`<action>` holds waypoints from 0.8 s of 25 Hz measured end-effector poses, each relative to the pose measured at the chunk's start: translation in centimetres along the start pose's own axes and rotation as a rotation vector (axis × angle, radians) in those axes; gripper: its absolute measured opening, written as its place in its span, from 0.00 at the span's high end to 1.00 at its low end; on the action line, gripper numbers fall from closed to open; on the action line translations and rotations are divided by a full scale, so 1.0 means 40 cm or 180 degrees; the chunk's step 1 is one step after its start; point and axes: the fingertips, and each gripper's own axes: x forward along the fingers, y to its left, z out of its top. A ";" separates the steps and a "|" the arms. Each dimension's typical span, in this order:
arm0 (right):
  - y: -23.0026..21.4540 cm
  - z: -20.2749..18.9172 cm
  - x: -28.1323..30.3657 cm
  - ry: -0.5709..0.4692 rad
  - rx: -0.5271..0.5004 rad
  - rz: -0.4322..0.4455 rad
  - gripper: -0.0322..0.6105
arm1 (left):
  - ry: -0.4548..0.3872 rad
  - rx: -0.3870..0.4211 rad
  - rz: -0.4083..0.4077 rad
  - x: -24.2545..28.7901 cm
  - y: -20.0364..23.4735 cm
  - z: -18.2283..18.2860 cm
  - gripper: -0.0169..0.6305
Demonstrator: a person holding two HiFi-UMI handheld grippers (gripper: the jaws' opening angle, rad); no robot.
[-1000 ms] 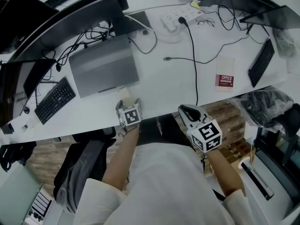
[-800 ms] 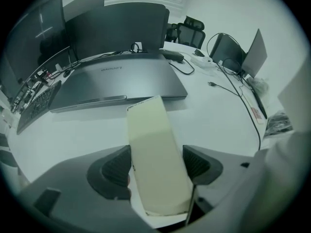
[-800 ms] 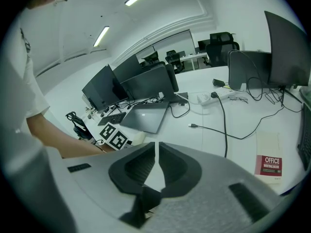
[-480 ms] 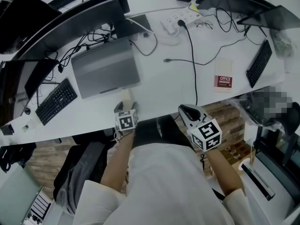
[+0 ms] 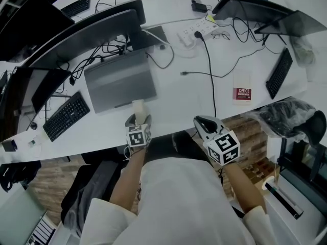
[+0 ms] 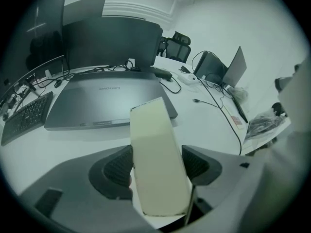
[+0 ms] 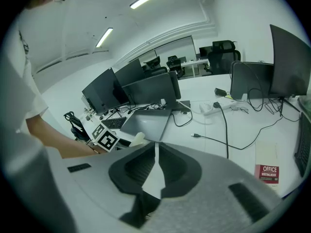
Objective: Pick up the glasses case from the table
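Left gripper view: gripping the cream glasses case [image 6: 158, 154] in the left tool [image 6: 158, 168], jaws just drawn in onto it, far end tipped up over the counter [image 6: 214, 125] by the closed laptop [image 6: 102, 101]. Right tool [image 7: 156, 166] pinched narrow, empty, near right. Looks like mid-lift; next calls for raising steadily, grip firm.

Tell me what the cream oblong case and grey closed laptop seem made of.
Cream oblong glasses case: probably card or leatherette, matt, with crisp dark-edged corners. Grey closed laptop: brushed metal or plastic, judging by its soft even sheen.
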 end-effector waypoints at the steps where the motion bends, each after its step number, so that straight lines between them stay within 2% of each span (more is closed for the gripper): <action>1: 0.002 0.007 -0.001 -0.0015 -0.0002 -0.0012 0.91 | -0.0034 0.0002 -0.0031 -0.011 -0.002 0.014 0.49; 11: 0.023 0.077 -0.024 -0.0193 -0.0062 -0.0164 0.91 | -0.0357 0.0093 -0.0190 -0.097 0.018 0.122 0.49; 20: 0.026 0.149 -0.077 -0.0415 -0.0124 -0.0279 0.91 | -0.0757 0.0065 -0.0237 -0.228 0.045 0.228 0.49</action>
